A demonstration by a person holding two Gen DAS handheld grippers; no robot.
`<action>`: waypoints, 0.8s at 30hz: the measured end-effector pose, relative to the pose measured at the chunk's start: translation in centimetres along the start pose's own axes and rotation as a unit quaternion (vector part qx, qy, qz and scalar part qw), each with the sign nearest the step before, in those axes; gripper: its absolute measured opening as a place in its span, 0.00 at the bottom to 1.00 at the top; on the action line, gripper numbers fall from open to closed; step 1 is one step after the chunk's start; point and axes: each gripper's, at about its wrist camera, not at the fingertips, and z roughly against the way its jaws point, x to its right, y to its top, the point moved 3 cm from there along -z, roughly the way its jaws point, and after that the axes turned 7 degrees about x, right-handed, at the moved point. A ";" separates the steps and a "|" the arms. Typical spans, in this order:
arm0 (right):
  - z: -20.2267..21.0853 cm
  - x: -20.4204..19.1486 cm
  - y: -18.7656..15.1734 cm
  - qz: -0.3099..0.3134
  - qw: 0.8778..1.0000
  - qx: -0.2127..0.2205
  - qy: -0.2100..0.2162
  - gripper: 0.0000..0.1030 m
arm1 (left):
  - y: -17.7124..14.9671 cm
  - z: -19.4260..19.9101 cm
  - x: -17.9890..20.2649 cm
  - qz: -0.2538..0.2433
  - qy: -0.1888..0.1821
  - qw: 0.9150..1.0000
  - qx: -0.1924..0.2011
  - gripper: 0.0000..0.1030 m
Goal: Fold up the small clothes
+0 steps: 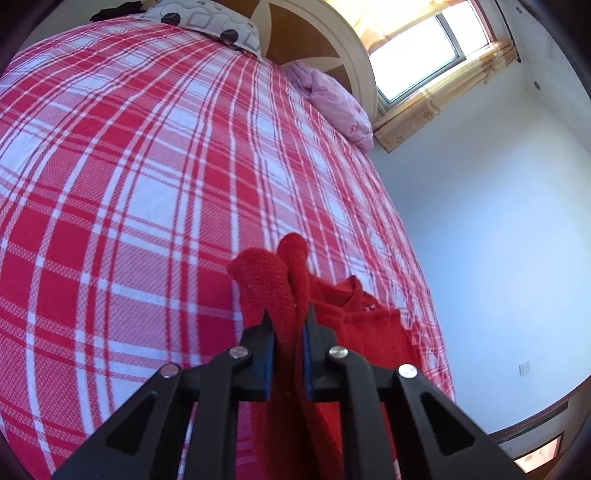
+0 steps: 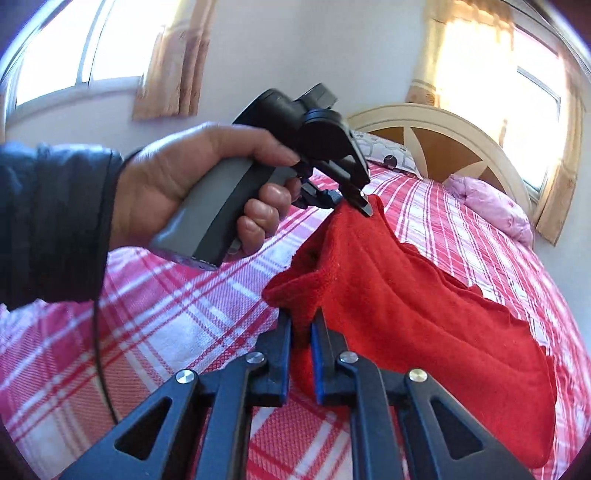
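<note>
Left hand-held gripper (image 1: 288,317): jaws pressed together, pinching a bunched edge of the small red knitted garment (image 1: 354,325), folds poking up past the fingertips toward 12 o'clock. The rest of the garment trails to 4 o'clock onto the bed with the red-and-white plaid sheet (image 1: 147,184).

Right hand-held gripper (image 2: 301,317): jaws likewise closed on another corner of the same garment (image 2: 424,332). From this view the cloth hangs stretched between the two grippers, lifted off the sheet (image 2: 184,332) at its upper edge, its lower part draping toward 4 o'clock.

Person's left hand (image 2: 192,184), in a dark sleeve (image 2: 55,221), grips the grey handle at 10 o'clock.

Far end of bed: patterned grey pillow (image 1: 207,26) at 12 o'clock, crumpled pink cloth (image 1: 332,103) at 1 o'clock, against a cream-and-brown headboard (image 1: 314,37).
</note>
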 end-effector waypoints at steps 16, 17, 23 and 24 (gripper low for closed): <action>4.9 9.8 -0.4 -0.139 0.990 0.032 -0.004 0.07 | 0.0 -2.4 9.2 -0.047 -0.021 0.999 0.003 0.11; 5.4 10.7 -0.6 -0.149 0.988 0.035 -0.008 0.07 | -0.1 -2.5 9.8 -0.049 -0.021 0.999 0.004 0.11; 7.2 14.2 -1.7 -0.187 0.981 0.041 -0.021 0.07 | -0.9 -4.7 13.5 -0.074 -0.027 0.997 -0.008 0.11; 7.4 14.8 -2.0 -0.193 0.980 0.041 -0.023 0.07 | -1.1 -5.0 13.9 -0.077 -0.026 0.997 -0.011 0.11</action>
